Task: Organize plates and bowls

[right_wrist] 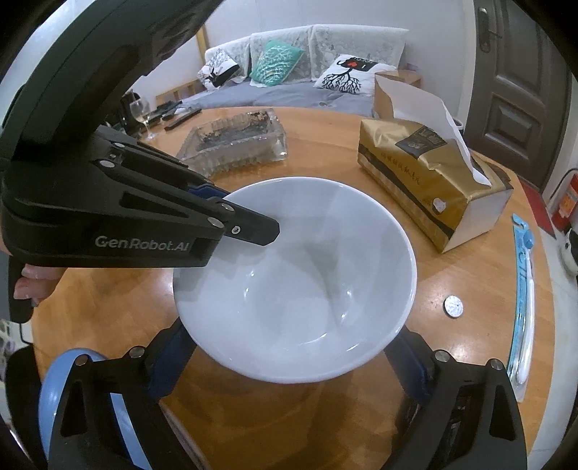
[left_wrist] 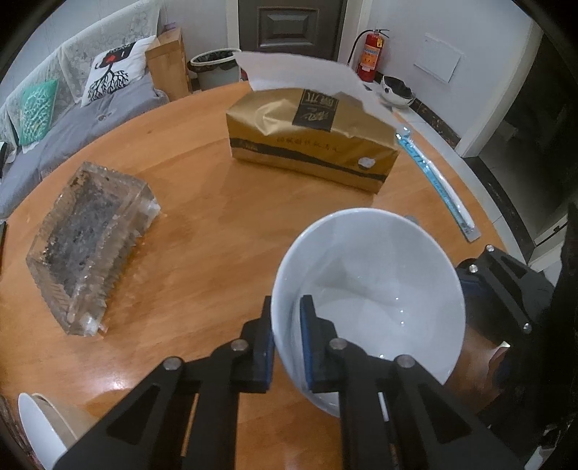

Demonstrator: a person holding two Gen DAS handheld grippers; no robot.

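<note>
A grey sofa [right_wrist: 289,90] with patterned cushions [right_wrist: 275,62] is sitting beyond the round wooden table [left_wrist: 188,202]; right of it, a dark panelled door [left_wrist: 290,27] is standing shut.

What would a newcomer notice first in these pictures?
The white bowl, front and centre above the round wooden table, pinched at its rim by the left tool while the right tool spreads open beneath it. Behind stand a gold tissue pack and a glass ashtray.

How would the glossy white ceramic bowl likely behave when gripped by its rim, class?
The glossy white ceramic bowl is probably rigid yet breakable. Its shiny glaze may slip between the left gripper pads. Held at one rim point, it looks tilted, so it could pivot.
</note>
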